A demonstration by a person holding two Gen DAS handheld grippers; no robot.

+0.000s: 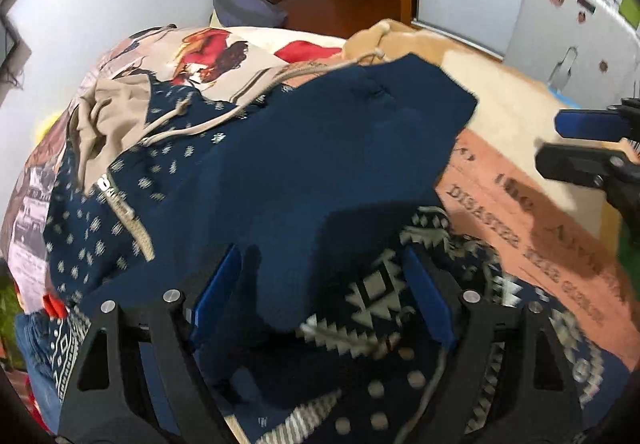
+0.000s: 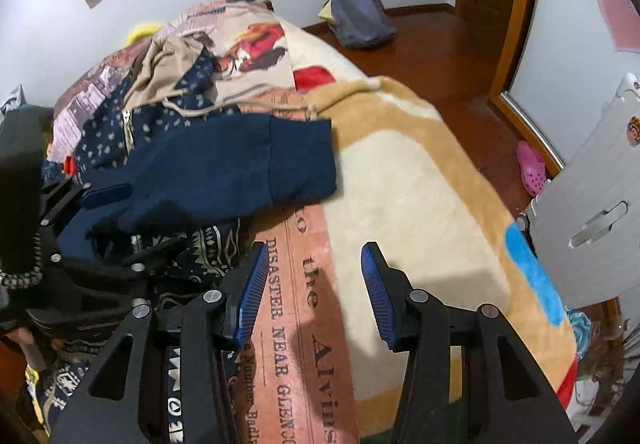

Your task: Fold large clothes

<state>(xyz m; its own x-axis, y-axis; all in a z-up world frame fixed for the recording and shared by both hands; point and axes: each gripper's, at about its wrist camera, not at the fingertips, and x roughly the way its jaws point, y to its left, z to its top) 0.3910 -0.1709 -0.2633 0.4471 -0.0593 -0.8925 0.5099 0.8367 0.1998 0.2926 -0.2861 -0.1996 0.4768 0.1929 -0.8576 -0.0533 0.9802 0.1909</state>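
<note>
Navy patterned hoodie spread on a bed, over a printed blanket, with one plain navy sleeve folded across the body and its cuff end lying toward the blanket's lettered stripe. The left gripper points steeply down over the patterned hem of the hoodie, jaws spread wide with navy fabric lying between the pads but, as far as the view allows, not pressed by them. The right gripper also tilts steeply down, to the side of the garment over bare blanket, jaws partly spread and holding nothing; in the left wrist view it appears at the right edge, well apart from the cloth. Judged step: taking hold of the lower edge for the next fold. To do it well, the left pads should close on the full thickness of the hem rather than a single layer, and the right gripper should come to the matching hem corner, so that both ends lift evenly and the folded sleeve is not dragged out of place. Beige hood and drawcord lie at the far end
</note>
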